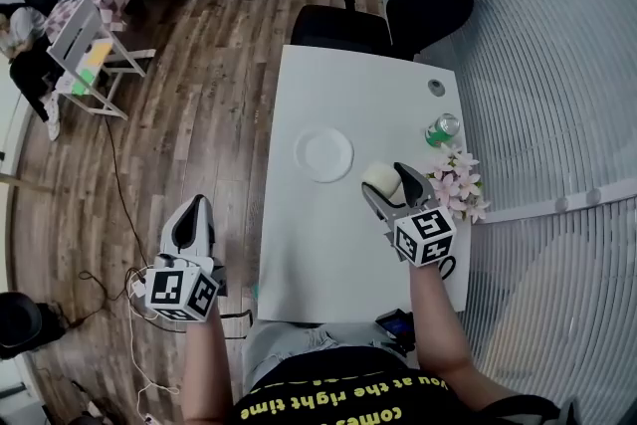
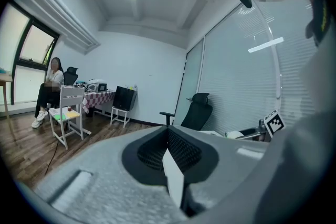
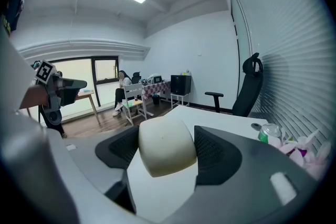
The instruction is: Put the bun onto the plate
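A pale, round bun (image 1: 380,177) sits between the jaws of my right gripper (image 1: 389,184), which is shut on it and holds it above the white table (image 1: 328,244). In the right gripper view the bun (image 3: 164,145) fills the gap of the right gripper (image 3: 167,159). The empty white plate (image 1: 323,155) lies on the table just left of and slightly beyond the bun. My left gripper (image 1: 189,223) hangs off the table's left side over the wooden floor. In the left gripper view the left gripper (image 2: 169,150) has its jaws together with nothing in them.
A green can (image 1: 442,129) and pink-white flowers (image 1: 460,182) stand by the table's right edge, close to the right gripper. A black office chair (image 1: 338,27) is at the far end. A dark phone (image 1: 396,323) lies at the near edge. A person sits far off (image 2: 51,86).
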{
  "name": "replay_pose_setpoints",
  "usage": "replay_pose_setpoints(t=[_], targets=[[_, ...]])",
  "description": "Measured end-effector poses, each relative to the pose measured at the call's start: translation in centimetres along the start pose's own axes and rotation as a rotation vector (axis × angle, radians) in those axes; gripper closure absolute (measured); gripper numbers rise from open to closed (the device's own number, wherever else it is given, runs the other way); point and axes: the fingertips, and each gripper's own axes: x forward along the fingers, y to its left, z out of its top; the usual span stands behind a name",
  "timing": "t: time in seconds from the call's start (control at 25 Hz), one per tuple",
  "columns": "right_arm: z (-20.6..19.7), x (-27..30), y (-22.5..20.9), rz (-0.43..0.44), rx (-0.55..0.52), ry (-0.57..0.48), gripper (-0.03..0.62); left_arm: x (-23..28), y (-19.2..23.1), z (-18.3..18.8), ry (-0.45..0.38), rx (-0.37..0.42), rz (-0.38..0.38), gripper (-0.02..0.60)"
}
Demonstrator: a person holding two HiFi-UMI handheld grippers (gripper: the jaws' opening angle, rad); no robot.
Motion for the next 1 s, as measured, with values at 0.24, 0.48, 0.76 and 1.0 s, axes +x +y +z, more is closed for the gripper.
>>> replay_pose_setpoints(t=[0.24, 0.48, 0.76, 1.0], targets=[[0.1, 2.4, 1.0, 0.04, -0.006, -0.001, 0.253, -0.9, 1.4, -0.9, 0.004, -0.014, 0.042, 0.581], [0.5, 5.1, 2.1, 0.083, -0.015, 0.007, 0.253, -1.5, 2.8, -1.5, 0.015, -0.034, 0.081, 0.581], [-0.1, 8.2, 3.2, 0.117, -0.008, 0.016, 0.253, -1.9, 4.3, -2.7, 0.035, -0.053, 0.117, 0.581], [-1.2, 9.8, 3.4, 0.137, 0.007, 0.032, 0.253, -1.9, 4.9, -3.8, 0.059, -0.054, 0.134, 0.581]])
